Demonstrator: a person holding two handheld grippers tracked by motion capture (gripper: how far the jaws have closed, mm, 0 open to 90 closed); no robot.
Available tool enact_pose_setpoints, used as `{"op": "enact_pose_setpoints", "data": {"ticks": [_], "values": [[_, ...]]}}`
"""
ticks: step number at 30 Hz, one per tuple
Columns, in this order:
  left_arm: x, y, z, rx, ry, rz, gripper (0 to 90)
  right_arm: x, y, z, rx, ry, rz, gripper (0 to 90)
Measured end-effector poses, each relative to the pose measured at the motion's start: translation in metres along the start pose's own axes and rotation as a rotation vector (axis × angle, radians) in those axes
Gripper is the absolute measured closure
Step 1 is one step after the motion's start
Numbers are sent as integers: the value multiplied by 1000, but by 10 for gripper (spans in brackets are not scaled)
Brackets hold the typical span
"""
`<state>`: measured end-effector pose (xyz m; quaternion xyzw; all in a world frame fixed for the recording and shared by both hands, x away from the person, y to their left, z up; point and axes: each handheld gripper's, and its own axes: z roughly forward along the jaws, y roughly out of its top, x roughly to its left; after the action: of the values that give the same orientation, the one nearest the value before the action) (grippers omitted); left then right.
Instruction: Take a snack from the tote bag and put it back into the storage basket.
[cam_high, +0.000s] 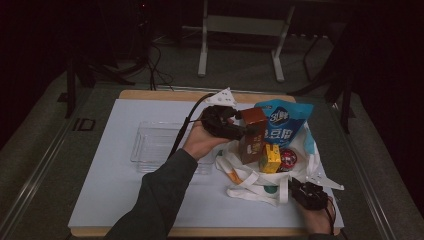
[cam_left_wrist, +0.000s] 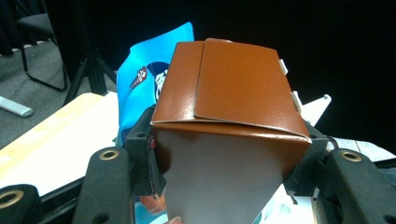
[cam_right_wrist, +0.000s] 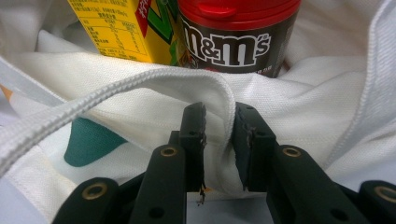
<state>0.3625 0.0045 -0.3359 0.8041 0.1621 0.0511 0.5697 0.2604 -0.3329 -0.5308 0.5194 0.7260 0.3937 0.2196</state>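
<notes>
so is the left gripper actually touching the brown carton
Touching. The left gripper view shows the left gripper with both pads pressed against the sides of the brown carton, no gap either side.

**Your table and what rests on it**

You are working at a wooden table (cam_high: 150, 94) covered by a white mat (cam_high: 115, 165). On the mat to your left lies a clear plastic tray (cam_high: 150, 142). To your right a white tote bag (cam_high: 250, 185) sprawls on the mat, its straps spread across it.
</notes>
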Motion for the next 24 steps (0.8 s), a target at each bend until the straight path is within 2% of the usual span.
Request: {"op": "enact_pose_setpoints", "data": {"ticks": [4, 10, 24], "values": [[-2, 1, -9, 3, -1, 19, 426, 0, 0, 0, 1, 0, 0, 744], [-1, 4, -24, -5, 8, 25, 427, 0, 0, 0, 2, 0, 1, 747], [3, 1, -51, -33, -30, 39, 428, 0, 0, 0, 2, -1, 1, 748]]}}
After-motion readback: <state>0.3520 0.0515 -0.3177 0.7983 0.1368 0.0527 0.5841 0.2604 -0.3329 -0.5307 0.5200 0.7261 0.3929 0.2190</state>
